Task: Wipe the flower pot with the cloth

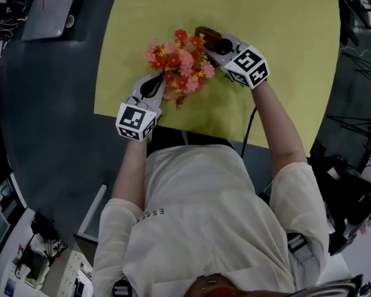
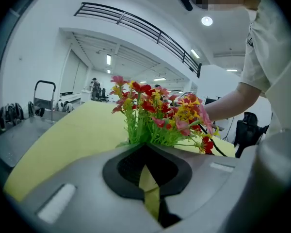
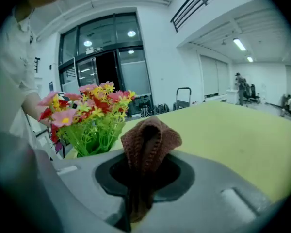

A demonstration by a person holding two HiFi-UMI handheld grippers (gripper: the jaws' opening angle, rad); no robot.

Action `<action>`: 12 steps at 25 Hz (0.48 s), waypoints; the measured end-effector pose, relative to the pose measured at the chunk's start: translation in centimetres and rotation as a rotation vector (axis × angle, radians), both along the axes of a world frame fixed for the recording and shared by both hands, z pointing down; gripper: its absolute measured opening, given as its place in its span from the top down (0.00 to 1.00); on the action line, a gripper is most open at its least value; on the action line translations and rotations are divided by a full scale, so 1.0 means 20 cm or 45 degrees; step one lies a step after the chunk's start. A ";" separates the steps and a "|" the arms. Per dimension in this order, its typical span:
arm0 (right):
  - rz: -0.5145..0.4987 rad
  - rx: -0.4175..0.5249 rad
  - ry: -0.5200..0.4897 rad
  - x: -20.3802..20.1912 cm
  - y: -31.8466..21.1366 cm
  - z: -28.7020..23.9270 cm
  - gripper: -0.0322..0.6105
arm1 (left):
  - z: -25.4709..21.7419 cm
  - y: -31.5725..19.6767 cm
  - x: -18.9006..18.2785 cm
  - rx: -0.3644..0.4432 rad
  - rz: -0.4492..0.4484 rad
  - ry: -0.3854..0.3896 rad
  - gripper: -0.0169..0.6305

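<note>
A bunch of pink, red and yellow artificial flowers [image 1: 179, 64] stands mid-table on the yellow mat [image 1: 284, 54]; the pot under the blooms is hidden in every view. My left gripper [image 1: 157, 83] sits against the near-left side of the flowers, jaws shut. In the left gripper view [image 2: 146, 152] a thin yellow sliver shows in the seam, and I cannot tell whether it is the pot. The green stems [image 2: 150, 130] rise just past the tips. My right gripper [image 1: 214, 47] is at the flowers' far right, shut on a brown knitted cloth [image 3: 148, 144], which bulges above its jaws.
The yellow mat lies on a dark grey table [image 1: 49, 104]. A black cable [image 1: 250, 125] runs off the mat's near edge by my right arm. A grey slab [image 1: 49, 8] lies at the far left corner. Chairs and gear crowd the floor at right [image 1: 346, 197].
</note>
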State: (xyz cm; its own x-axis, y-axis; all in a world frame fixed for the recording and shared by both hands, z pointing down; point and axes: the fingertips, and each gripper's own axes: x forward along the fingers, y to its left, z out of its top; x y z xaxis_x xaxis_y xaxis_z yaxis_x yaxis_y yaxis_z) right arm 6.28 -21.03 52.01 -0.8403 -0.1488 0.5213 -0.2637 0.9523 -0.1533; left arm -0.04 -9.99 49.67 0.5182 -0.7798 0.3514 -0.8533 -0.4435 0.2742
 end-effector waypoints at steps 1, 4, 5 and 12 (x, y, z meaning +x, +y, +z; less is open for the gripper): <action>-0.050 -0.025 -0.025 -0.04 -0.01 0.01 0.87 | 0.00 0.00 0.00 0.003 -0.018 -0.006 0.95; -0.186 -0.121 -0.108 -0.15 -0.01 0.03 0.87 | 0.00 -0.01 -0.01 0.013 -0.070 0.006 0.95; -0.228 -0.152 -0.131 -0.19 0.00 0.04 0.87 | 0.00 -0.01 -0.01 0.016 -0.085 0.007 0.95; -0.439 -0.294 -0.214 -0.41 0.04 0.04 0.87 | 0.00 -0.01 -0.03 0.024 -0.144 0.015 0.95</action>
State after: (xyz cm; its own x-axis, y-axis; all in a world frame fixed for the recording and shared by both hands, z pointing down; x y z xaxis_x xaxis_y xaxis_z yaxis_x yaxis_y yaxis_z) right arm -1.93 -20.22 52.72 -0.8964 0.2590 0.3597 0.1100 0.9161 -0.3856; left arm -0.64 -10.15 49.60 0.4307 -0.8397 0.3307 -0.8949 -0.3498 0.2772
